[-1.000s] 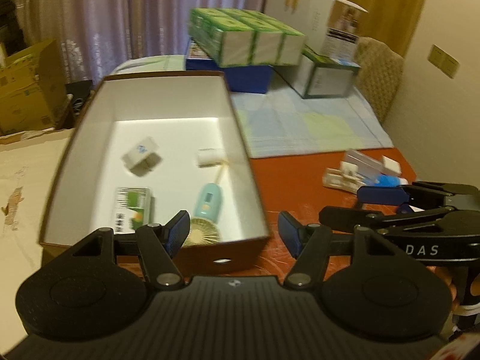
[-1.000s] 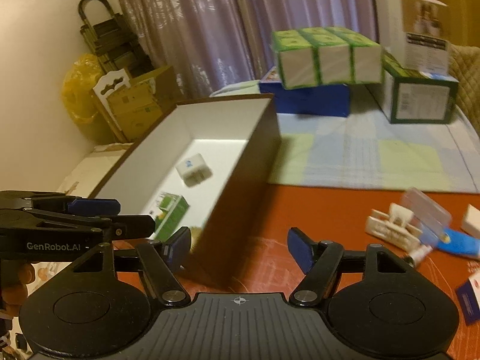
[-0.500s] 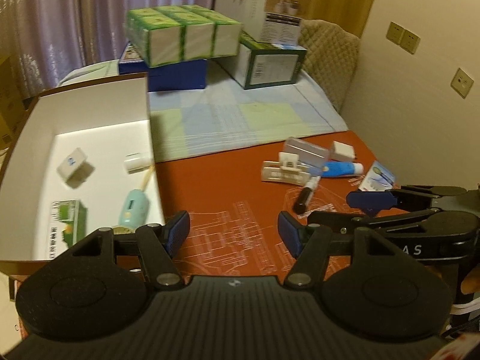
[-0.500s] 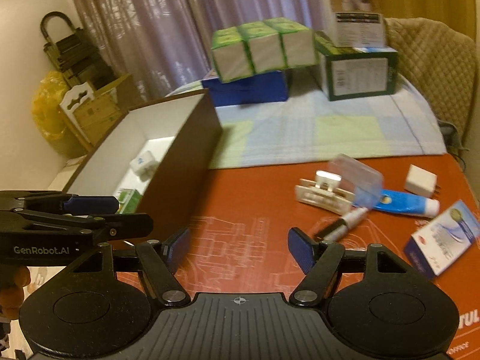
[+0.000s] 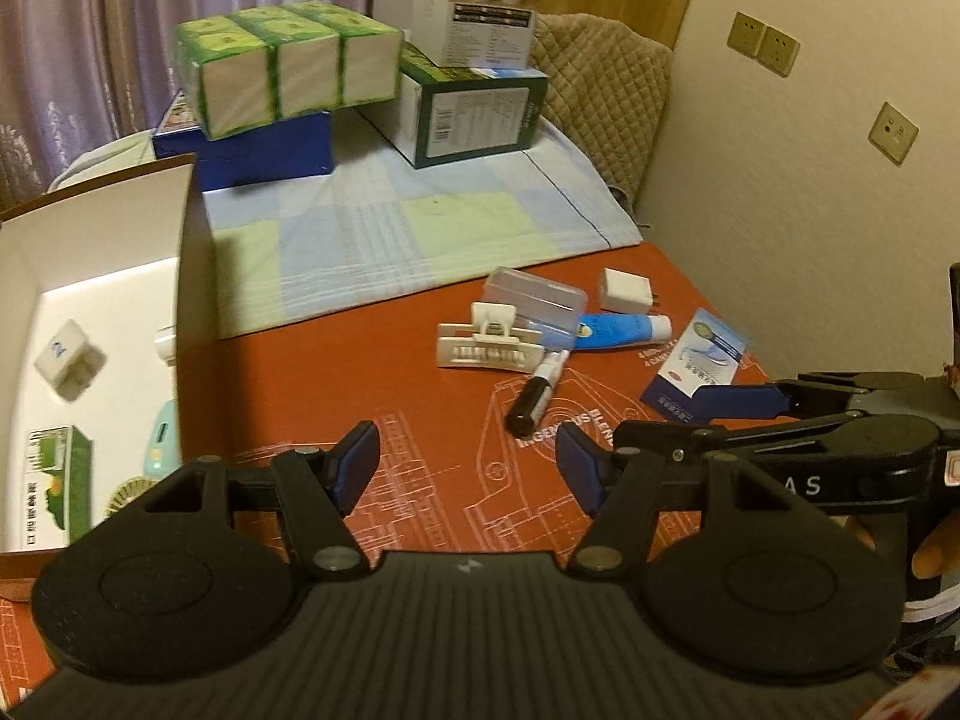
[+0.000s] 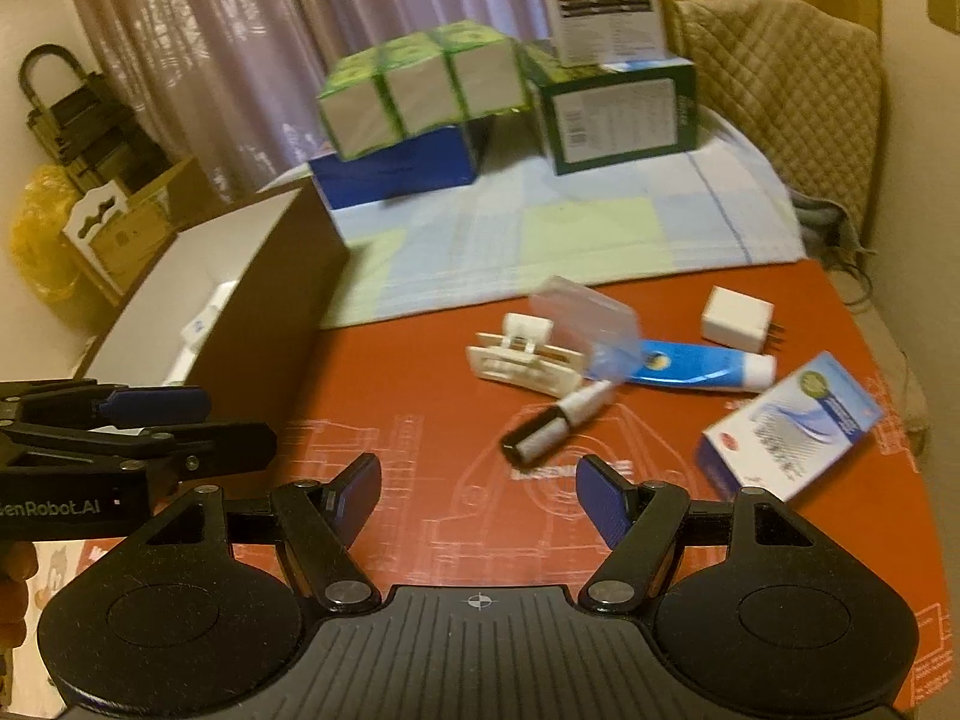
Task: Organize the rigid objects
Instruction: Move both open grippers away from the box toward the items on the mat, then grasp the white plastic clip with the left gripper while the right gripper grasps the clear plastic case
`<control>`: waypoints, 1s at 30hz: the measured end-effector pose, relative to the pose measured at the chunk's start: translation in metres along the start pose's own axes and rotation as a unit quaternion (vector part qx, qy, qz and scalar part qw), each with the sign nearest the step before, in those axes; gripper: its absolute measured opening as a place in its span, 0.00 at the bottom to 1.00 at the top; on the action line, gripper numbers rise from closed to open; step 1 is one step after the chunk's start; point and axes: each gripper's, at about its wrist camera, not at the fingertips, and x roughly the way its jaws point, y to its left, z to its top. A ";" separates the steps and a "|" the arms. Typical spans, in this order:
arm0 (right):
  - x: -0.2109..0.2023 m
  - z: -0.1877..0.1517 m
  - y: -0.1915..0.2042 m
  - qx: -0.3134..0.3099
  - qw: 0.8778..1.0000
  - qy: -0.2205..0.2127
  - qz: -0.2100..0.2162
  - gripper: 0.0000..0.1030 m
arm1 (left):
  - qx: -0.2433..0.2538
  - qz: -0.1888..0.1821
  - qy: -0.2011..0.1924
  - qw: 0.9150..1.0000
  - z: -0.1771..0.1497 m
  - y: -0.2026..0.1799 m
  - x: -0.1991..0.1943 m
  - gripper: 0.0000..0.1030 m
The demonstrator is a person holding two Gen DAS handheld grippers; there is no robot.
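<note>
Loose items lie on the red mat (image 5: 372,384): a white hair clip (image 5: 489,348) (image 6: 522,357), a clear plastic case (image 5: 537,303) (image 6: 591,321), a blue tube (image 5: 621,330) (image 6: 690,366), a black-and-white marker (image 5: 537,390) (image 6: 555,423), a white plug adapter (image 5: 624,291) (image 6: 735,321) and a blue-white carton (image 5: 696,369) (image 6: 789,438). The brown box (image 5: 186,276) (image 6: 282,300) at left holds a white cube (image 5: 69,360), a green carton (image 5: 54,483) and a mint thermometer (image 5: 162,438). My left gripper (image 5: 468,468) and right gripper (image 6: 479,495) hover open and empty over the mat, short of the marker.
At the back, on a checked cloth (image 5: 384,228), stand green tissue packs (image 5: 282,69) on a blue box (image 5: 264,147), a green-white carton (image 5: 480,111) and a quilted chair (image 5: 606,84). A wall (image 5: 810,210) bounds the right; cardboard and a yellow bag (image 6: 42,240) sit at left.
Both views have swung rightward, from over the brown box to over the red mat with the loose items. Both grippers stay open and empty.
</note>
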 end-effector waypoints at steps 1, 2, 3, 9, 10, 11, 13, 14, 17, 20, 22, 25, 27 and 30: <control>-0.001 0.000 -0.004 0.003 1.000 0.001 -0.003 0.67 | 0.002 -0.001 0.002 1.000 0.001 -0.003 0.003 0.59; -0.001 0.000 -0.008 0.005 1.000 0.003 -0.006 0.67 | 0.003 -0.002 0.005 1.000 0.001 -0.005 0.006 0.59; -0.002 0.000 -0.011 0.008 1.000 0.004 -0.009 0.67 | 0.005 -0.003 0.007 1.000 0.001 -0.008 0.009 0.59; -0.003 0.000 -0.030 0.022 0.999 0.011 -0.024 0.67 | 0.010 -0.010 0.021 1.000 0.002 -0.020 0.027 0.59; -0.003 0.000 -0.033 0.024 0.999 0.012 -0.027 0.67 | 0.011 -0.011 0.023 1.000 0.003 -0.022 0.030 0.59; -0.003 0.000 -0.036 0.026 0.999 0.013 -0.029 0.67 | 0.012 -0.012 0.024 1.000 0.003 -0.023 0.033 0.59; -0.003 0.000 -0.042 0.030 0.999 0.016 -0.035 0.67 | 0.014 -0.014 0.026 0.999 0.003 -0.026 0.038 0.59; -0.003 0.000 -0.044 0.032 0.999 0.017 -0.038 0.67 | 0.015 -0.015 0.027 0.999 0.003 -0.027 0.041 0.59; -0.002 0.000 -0.053 0.039 0.998 0.020 -0.048 0.67 | 0.016 -0.016 0.030 0.999 0.004 -0.029 0.049 0.59; -0.001 0.001 -0.062 0.046 0.997 0.024 -0.059 0.67 | 0.019 -0.017 0.031 0.999 0.006 -0.031 0.057 0.59; 0.000 0.001 -0.067 0.050 0.996 0.024 -0.065 0.67 | 0.021 -0.017 0.031 0.999 0.008 -0.032 0.061 0.59; 0.002 0.002 -0.073 0.048 0.996 0.018 -0.067 0.67 | 0.022 -0.013 0.031 0.999 0.010 -0.031 0.070 0.59; 0.005 0.002 -0.074 0.038 0.997 0.011 -0.066 0.67 | 0.021 -0.010 0.030 0.999 0.012 -0.029 0.075 0.59; 0.013 0.004 -0.075 0.019 0.998 0.001 -0.063 0.67 | 0.020 -0.004 0.030 0.999 0.017 -0.027 0.084 0.59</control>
